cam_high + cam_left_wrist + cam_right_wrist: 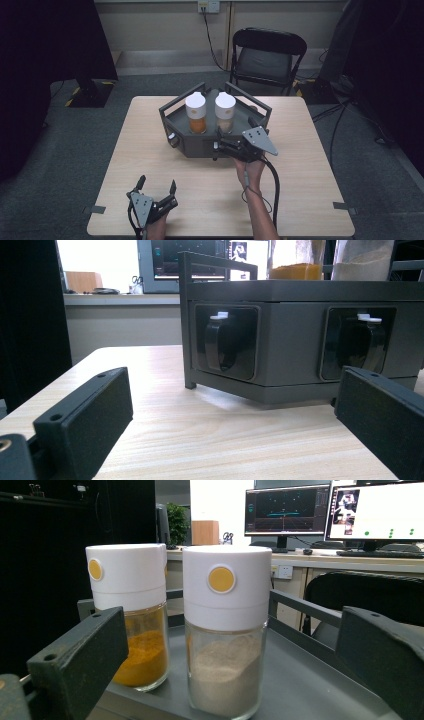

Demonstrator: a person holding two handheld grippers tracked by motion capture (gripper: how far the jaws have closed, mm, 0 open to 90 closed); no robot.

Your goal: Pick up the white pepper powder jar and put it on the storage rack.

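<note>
Looking down from the high view, we saw a dark grey metal rack with raised rails [176,131] standing on the pale wooden table [310,165], and two glass jars with white caps upright in its tray. The right gripper [233,144] was held at the rack's near edge, just in front of the jar of pale grey powder [225,112], with the jar of orange powder [196,113] ahead and to its left. Its jaws looked parted, holding nothing. The left gripper [157,186] rested low near the table's front edge, well short of the rack, jaws spread and empty; we judged it was parked there to leave the other hand room.

In the left gripper view, we looked between two widely parted black jaws at the rack's front face [300,350], which lay ahead and apart from them. Two recessed black latches with white tabs [220,342] sat in that face. Bare table lay between the jaws.

In the right gripper view, our jaws stood wide apart and gripped nothing. The pale powder jar [226,630] stood straight ahead between them, close but untouched, and the orange powder jar [134,615] was beyond the left jaw, just beside the first. We judged this lining-up suited a grasp on the pale jar, the spread being wider than its body.
</note>
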